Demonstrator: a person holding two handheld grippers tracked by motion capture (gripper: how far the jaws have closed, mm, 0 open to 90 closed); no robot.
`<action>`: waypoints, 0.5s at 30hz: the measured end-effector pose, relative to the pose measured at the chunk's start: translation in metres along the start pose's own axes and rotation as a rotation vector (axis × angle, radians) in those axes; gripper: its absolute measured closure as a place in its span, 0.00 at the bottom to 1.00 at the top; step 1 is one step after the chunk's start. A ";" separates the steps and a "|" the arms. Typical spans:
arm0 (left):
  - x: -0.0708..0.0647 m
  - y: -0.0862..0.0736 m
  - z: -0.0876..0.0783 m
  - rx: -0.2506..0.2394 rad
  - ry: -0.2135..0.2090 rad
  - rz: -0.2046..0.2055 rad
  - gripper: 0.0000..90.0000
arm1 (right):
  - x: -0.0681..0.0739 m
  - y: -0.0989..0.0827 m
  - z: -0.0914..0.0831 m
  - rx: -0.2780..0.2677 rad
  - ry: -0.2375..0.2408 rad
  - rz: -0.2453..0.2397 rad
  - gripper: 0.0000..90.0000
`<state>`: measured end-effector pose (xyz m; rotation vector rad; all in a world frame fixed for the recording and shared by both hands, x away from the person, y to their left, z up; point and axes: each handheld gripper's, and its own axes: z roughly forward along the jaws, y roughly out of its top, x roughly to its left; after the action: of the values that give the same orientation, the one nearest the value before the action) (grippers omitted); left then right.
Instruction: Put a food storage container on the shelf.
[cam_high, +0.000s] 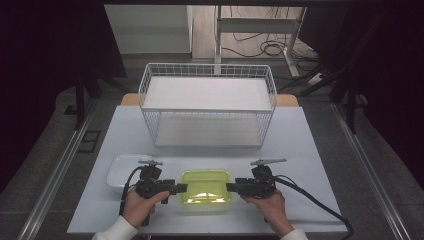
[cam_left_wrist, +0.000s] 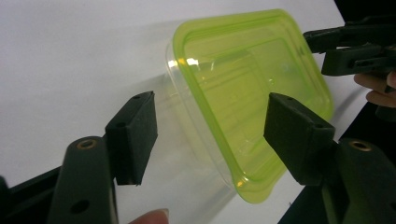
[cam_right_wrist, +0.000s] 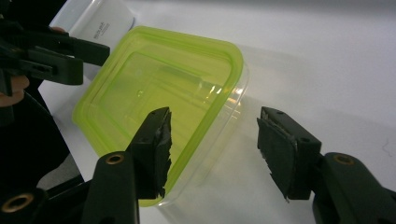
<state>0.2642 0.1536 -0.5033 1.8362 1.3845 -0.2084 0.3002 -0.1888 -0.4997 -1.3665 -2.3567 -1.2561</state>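
Grey floor (cam_high: 45, 150), dark curtains (cam_high: 50, 45), cables (cam_high: 265, 47) beyond white table (cam_high: 310, 150).

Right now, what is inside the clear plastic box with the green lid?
Through the translucent green lid the clear plastic box looks empty: only its ribbed bottom and light glare show. The near corner, behind one right gripper jaw, is hidden.

The high view is looking forward and down over the whole table (cam_high: 300, 135); both gripper views are facing close in, sharing the green-lidded container (cam_high: 205, 189) near its front edge.
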 end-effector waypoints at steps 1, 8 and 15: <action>0.000 0.000 0.000 0.000 0.000 0.000 0.40 | -0.001 0.000 0.001 0.002 0.004 0.005 0.50; 0.002 0.000 0.007 0.016 0.008 -0.017 0.51 | -0.005 0.000 0.010 0.016 0.030 0.045 0.56; 0.002 0.001 0.012 0.039 -0.044 -0.035 0.63 | -0.007 -0.002 0.014 0.027 0.109 0.095 0.73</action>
<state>0.2691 0.1466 -0.5119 1.8292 1.3923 -0.2939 0.3065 -0.1839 -0.5132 -1.3496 -2.2014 -1.2353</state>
